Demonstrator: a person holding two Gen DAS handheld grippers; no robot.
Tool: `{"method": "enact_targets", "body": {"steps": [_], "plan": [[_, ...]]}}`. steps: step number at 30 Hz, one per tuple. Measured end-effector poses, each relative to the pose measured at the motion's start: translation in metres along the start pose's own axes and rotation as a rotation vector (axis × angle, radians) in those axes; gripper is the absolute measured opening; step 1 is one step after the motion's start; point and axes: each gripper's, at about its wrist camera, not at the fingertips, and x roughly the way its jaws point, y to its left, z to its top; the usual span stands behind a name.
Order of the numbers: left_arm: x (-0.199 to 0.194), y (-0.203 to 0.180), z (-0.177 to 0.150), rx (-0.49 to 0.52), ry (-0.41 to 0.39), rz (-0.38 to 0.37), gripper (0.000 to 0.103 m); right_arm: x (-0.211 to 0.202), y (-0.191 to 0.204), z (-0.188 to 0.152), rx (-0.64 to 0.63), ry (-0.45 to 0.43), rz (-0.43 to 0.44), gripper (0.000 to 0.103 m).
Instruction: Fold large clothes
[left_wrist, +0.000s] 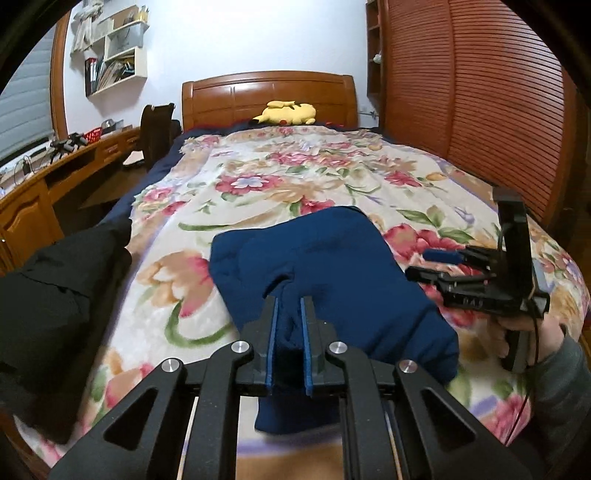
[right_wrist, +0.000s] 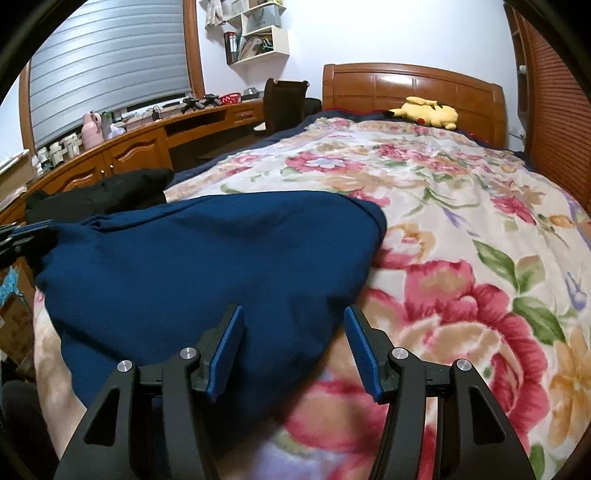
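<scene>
Blue garment (left_wrist: 332, 266) lies centre frame in the left wrist view, bunched into a thick pad on the floral blanket (left_wrist: 258, 177); in the right wrist view it fills the left and middle. One edge of it droops off the near side of the bed, bottom centre.

Left gripper (left_wrist: 289, 325): jaws narrow, pinched on a raised ridge of the blue cloth, fabric visible between the pads. Right gripper (right_wrist: 293, 347): jaws wide, nothing between them, hovering just over the garment's near right edge where it meets the blanket.

Judgement: step in hand is a second grip before the next fold. To do it well:
- Bring the right gripper down onto the edge itself, catching all layers, not the blanket pile beneath.
- Take the corner opposite the left hold, so the two grips span one straight edge.
- Hold the left pinch firm; tension the cloth between the grips before lifting, to shed the wrinkles.
- Carry the fold toward the upper frame, away from the bed edge, or the hanging part may drag the rest off.

Black garment (left_wrist: 55, 295) sits at left, apart from the blue. Yellow plush (left_wrist: 288, 112) by the headboard, well clear.
</scene>
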Motion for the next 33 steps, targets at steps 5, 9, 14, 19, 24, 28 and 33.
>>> {"method": "enact_targets", "body": {"steps": [5, 9, 14, 19, 24, 28, 33], "plan": [[0.010, 0.012, -0.035, -0.009, 0.050, 0.019, 0.012, -0.025, 0.015, -0.008, 0.007, -0.033, 0.024, 0.059], [0.015, 0.015, -0.055, -0.004, 0.050, 0.022, 0.012, -0.038, 0.041, -0.014, -0.066, -0.018, 0.000, 0.059], [0.019, 0.018, -0.057, 0.001, 0.039, 0.002, 0.012, -0.045, 0.069, -0.004, -0.153, 0.011, -0.036, 0.058], [0.016, 0.026, -0.053, -0.030, 0.026, -0.044, 0.015, -0.033, 0.089, 0.014, -0.185, 0.040, -0.005, 0.058], [0.002, 0.034, -0.052, -0.054, 0.027, -0.051, 0.018, -0.008, 0.088, 0.008, -0.230, 0.106, 0.015, 0.058], [-0.018, 0.038, -0.051, -0.048, 0.017, 0.020, 0.018, -0.005, 0.075, -0.014, -0.219, 0.119, 0.059, 0.058], [-0.049, 0.052, -0.046, -0.070, 0.003, 0.074, 0.026, -0.009, 0.059, -0.029, -0.169, 0.090, 0.100, 0.058]]}}
